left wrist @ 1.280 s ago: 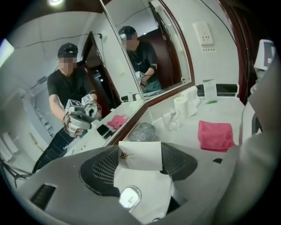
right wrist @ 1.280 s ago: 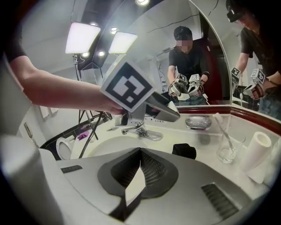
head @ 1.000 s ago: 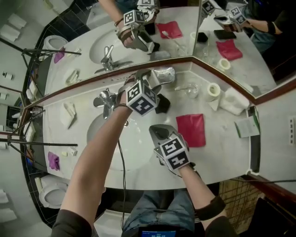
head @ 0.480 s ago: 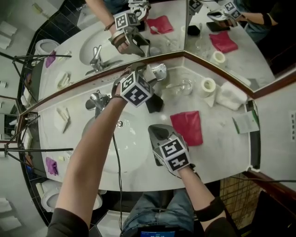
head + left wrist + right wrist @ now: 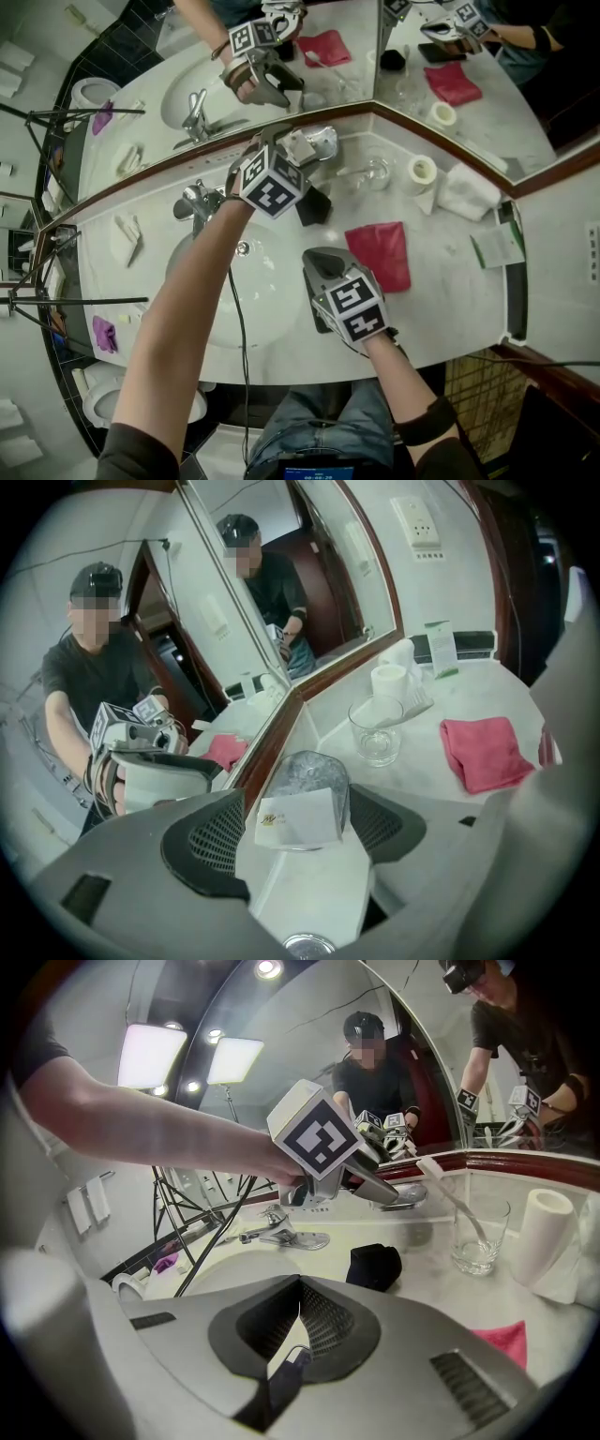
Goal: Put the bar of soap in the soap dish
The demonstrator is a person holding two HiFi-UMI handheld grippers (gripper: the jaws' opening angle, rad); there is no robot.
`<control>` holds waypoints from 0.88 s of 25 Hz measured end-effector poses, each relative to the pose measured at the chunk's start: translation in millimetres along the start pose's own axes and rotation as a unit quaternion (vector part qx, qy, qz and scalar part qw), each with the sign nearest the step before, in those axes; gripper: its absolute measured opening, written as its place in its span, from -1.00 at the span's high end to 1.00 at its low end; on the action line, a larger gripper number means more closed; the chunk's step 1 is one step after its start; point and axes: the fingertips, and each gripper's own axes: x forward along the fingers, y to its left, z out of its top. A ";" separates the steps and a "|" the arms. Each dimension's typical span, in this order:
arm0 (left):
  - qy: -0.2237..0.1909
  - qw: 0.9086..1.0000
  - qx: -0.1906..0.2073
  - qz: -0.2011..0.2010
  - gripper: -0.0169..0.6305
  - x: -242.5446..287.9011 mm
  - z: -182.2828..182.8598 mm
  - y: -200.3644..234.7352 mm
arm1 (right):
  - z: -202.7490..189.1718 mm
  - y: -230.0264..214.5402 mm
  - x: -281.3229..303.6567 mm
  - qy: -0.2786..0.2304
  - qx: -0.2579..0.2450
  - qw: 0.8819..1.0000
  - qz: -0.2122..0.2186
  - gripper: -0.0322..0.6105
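Observation:
The white wrapped bar of soap (image 5: pixel 298 817) lies on the shiny metal soap dish (image 5: pixel 314 766) at the back of the counter, against the mirror. My left gripper (image 5: pixel 298 844) straddles the bar. Its jaws have just been opening, and both pads now stand clear of the soap's sides. In the head view the soap (image 5: pixel 302 144) shows just past the left gripper (image 5: pixel 292 155), on the dish (image 5: pixel 326 141). My right gripper (image 5: pixel 319 261) hovers shut and empty over the counter between the basin and the red cloth. Seen in its own view, the right gripper (image 5: pixel 298 1321) has its jaws pressed together.
A black object (image 5: pixel 314 206) sits just in front of the dish. To the right stand a glass (image 5: pixel 375 172) with a toothbrush, a paper roll (image 5: pixel 421 172) and a red cloth (image 5: pixel 380 255). The faucet (image 5: pixel 199 203) and the basin (image 5: pixel 253 295) are to the left.
The left gripper's jaws have spread wider around the soap, which now rests free on the dish. Both hands have stayed about where they were.

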 end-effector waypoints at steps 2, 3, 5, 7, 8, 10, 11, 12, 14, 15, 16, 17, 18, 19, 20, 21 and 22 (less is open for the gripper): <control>-0.004 1.000 -0.006 0.001 -0.13 -7.1 1.8 -0.8 | 4.1 1.5 -3.3 0.001 0.003 1.000 0.000 0.84; -0.006 1.000 -0.010 0.003 -0.13 -12.5 2.8 -1.2 | 3.3 0.2 -4.6 0.003 -0.001 1.000 -0.003 0.84; -0.012 1.000 -0.021 0.009 -0.13 -28.1 5.5 -3.2 | -0.3 -2.2 -9.4 0.010 -0.011 1.000 -0.013 0.84; -0.025 0.998 -0.047 0.016 -0.13 -51.2 9.6 -7.3 | 2.0 0.2 -19.3 0.017 -0.016 1.000 -0.020 0.84; -0.035 0.997 -0.064 0.020 -0.12 -65.0 12.7 -10.1 | 5.3 1.7 -25.3 0.020 -0.019 0.999 -0.024 0.84; -0.056 0.994 -0.091 0.025 -0.11 -94.3 19.5 -17.8 | 12.6 4.2 -38.4 0.025 -0.026 0.999 -0.035 0.84; -0.066 0.992 -0.099 0.029 -0.04 -109.1 22.4 -21.4 | 16.4 5.5 -45.1 0.028 -0.030 0.998 -0.040 0.84; -0.076 0.991 -0.107 0.035 0.04 -124.3 24.6 -23.9 | 20.6 7.0 -51.5 0.029 -0.035 0.998 -0.045 0.84; -0.096 0.986 -0.127 0.051 0.25 -155.3 27.9 -25.1 | 30.0 10.1 -63.0 0.030 -0.048 0.997 -0.054 0.84; -0.105 0.983 -0.136 0.058 0.35 -170.6 28.5 -25.3 | 34.7 11.9 -68.0 0.031 -0.055 0.996 -0.058 0.84; -0.112 0.981 -0.143 0.064 0.42 -185.6 27.9 -25.8 | 39.1 14.2 -72.7 0.031 -0.061 0.996 -0.061 0.84; -0.119 0.979 -0.149 0.069 0.51 -200.2 26.3 -26.4 | 43.5 16.9 -77.2 0.031 -0.066 0.995 -0.064 0.84; -0.125 0.977 -0.154 0.075 0.58 -214.7 24.1 -26.7 | 47.5 19.9 -81.6 0.030 -0.071 0.995 -0.067 0.84; -0.131 0.975 -0.160 0.080 0.66 -229.6 22.3 -26.8 | 51.0 23.5 -85.8 0.028 -0.075 0.994 -0.069 0.84; -0.138 0.972 -0.167 0.086 0.73 -244.8 20.6 -27.1 | 53.7 27.8 -89.9 0.026 -0.078 0.994 -0.071 0.84; -0.144 0.969 -0.176 0.093 0.80 -259.6 18.3 -27.7 | 55.9 32.6 -93.8 0.024 -0.080 0.994 -0.073 0.84; -0.150 0.965 -0.188 0.100 0.85 -273.6 14.9 -29.0 | 57.5 37.8 -97.2 0.023 -0.082 0.994 -0.075 0.84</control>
